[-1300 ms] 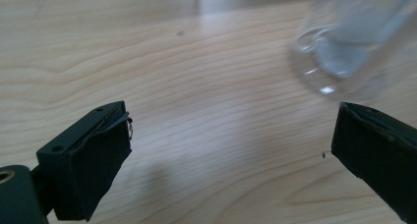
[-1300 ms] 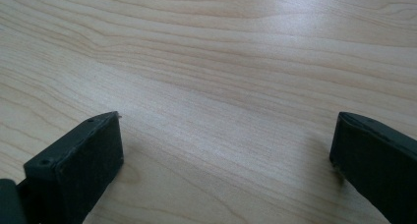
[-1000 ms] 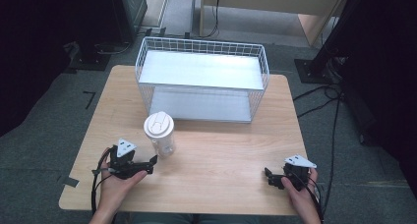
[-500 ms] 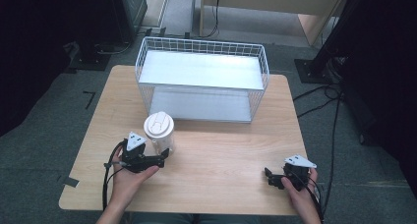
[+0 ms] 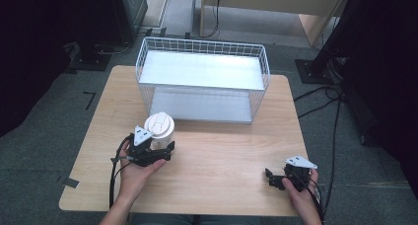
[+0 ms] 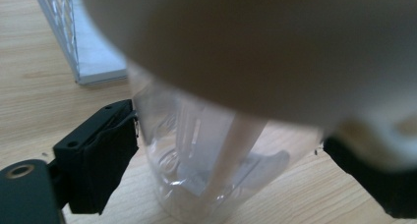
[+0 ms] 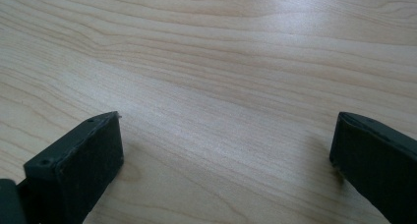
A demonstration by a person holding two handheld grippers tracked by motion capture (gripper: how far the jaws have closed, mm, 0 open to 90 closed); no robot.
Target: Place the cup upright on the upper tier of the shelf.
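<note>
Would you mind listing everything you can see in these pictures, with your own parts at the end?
Table: one, light wood, centre of the high view, on a grey floor.
Wire basket: one, white, two white shelves inside, at the table's far side.
Cup: one, clear with a white lid, near the left front of the table, just in front of the basket; it stands between the left gripper's jaws in the left gripper view.
Floor cables: several, black, right of the table.
Left gripper: one, black with a grey plate, jaws either side of the cup; whether they grip it, I cannot tell.
Right gripper: one, black with a grey plate, at the table's right front, jaws wide apart over bare wood.
</note>
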